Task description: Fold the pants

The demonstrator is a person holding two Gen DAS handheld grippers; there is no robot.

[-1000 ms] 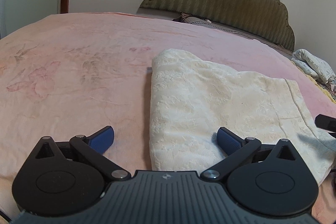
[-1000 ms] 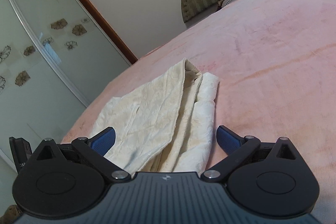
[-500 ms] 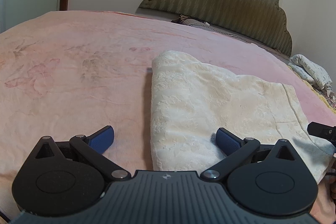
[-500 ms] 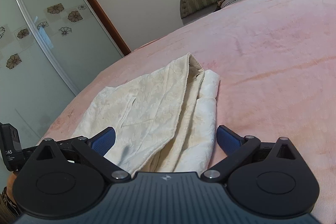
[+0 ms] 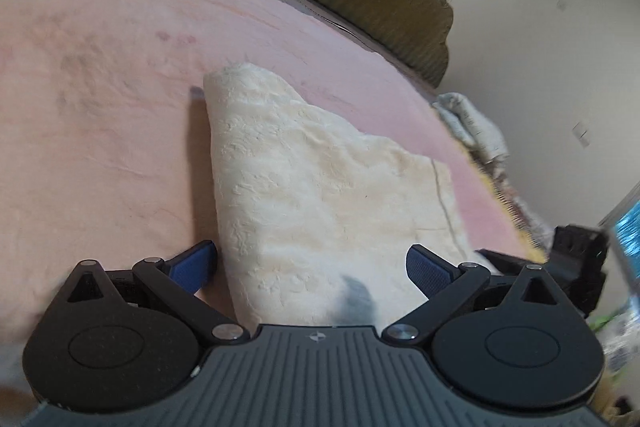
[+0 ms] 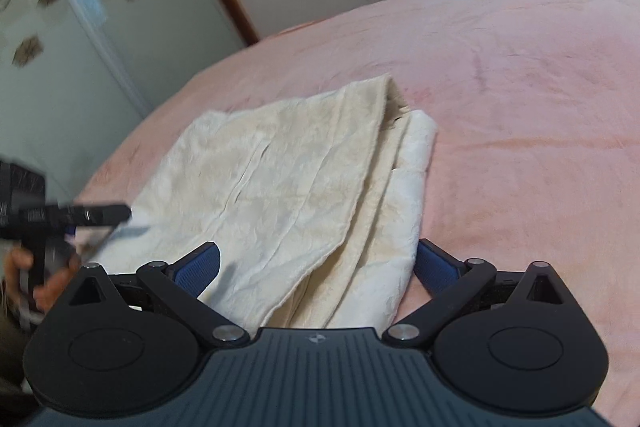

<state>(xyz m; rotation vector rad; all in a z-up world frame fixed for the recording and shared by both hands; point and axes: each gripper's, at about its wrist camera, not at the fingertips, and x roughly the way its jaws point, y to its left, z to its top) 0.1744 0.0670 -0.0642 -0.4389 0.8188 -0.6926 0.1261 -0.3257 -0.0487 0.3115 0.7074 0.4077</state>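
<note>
The left hand-held gripper (image 5: 311, 265) is held low and tilted, released, its 2 blue pads (image 5: 192, 265) spread across the near edge of the folded cream pants (image 5: 320, 187). The right hand-held gripper (image 6: 316, 267) is likewise released, straddling the pants' layered end. Beyond both, the pants are laid flat on the pink bed (image 6: 520, 107). A hand (image 6: 44, 279) is seen gripping the left tool's handle.

Cream pants (image 6: 288, 183), folded in layers, flat on pink bed w/ creases
</note>
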